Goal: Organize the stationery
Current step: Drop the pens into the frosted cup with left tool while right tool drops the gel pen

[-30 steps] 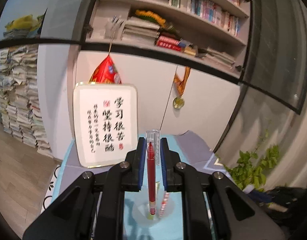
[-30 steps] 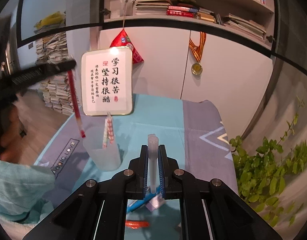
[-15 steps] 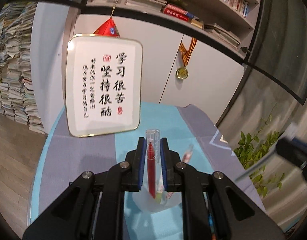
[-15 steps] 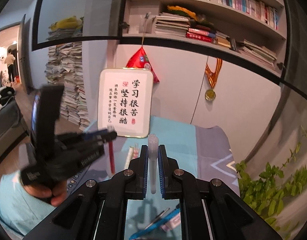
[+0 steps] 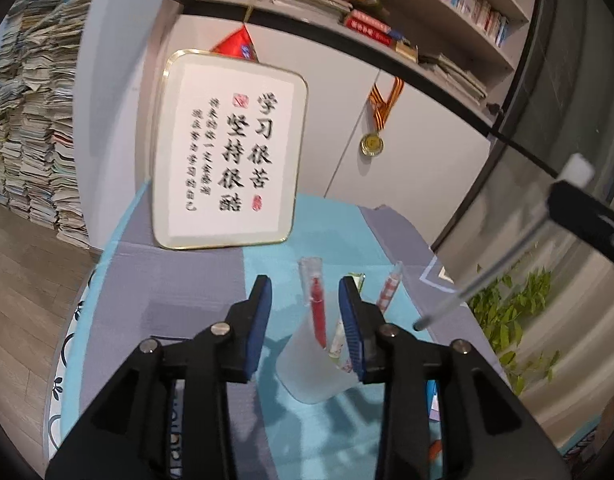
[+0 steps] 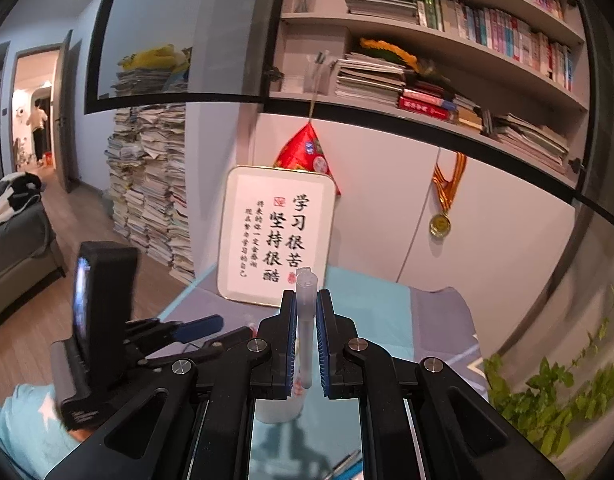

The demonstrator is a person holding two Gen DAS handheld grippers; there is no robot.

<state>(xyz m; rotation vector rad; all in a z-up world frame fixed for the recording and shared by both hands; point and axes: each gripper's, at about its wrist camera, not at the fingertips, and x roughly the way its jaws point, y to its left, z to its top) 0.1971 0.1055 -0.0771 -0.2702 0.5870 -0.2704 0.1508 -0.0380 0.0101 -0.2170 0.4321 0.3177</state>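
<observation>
The left gripper (image 5: 305, 296) is seen at the lower middle of its own view with the jaws parted; they have just been opening, and the red pen (image 5: 317, 308) stands between the blue pads (image 5: 259, 320) untouched by either. The pen's lower end is dropped into the frosted cup (image 5: 311, 372), which sits just below and ahead of the fingertips on the blue-and-grey tablecloth (image 5: 179, 280). A red-and-white patterned pen (image 5: 389, 288) is leaned in the same cup, to the right of the right-hand pad. Open cloth is left on the left of the cup, out to the table's curved edge at the lower left of the frame. Farther back, a framed calligraphy board (image 5: 231, 168) is propped against the white cabinet.

The right gripper (image 6: 306, 344) is clamped shut on a clear pen (image 6: 306, 320), held upright between its pads at the centre of its view. The same pen (image 5: 503, 260) is seen slanting down at the right edge of the left wrist view, its tip hanging in the air to the right of the cup. In the right wrist view the cup (image 6: 279, 408) shows just below the closed fingertips, partly hidden by them. A potted plant (image 6: 547, 392) is crowded in at the lower right, beyond the table's edge.
</observation>
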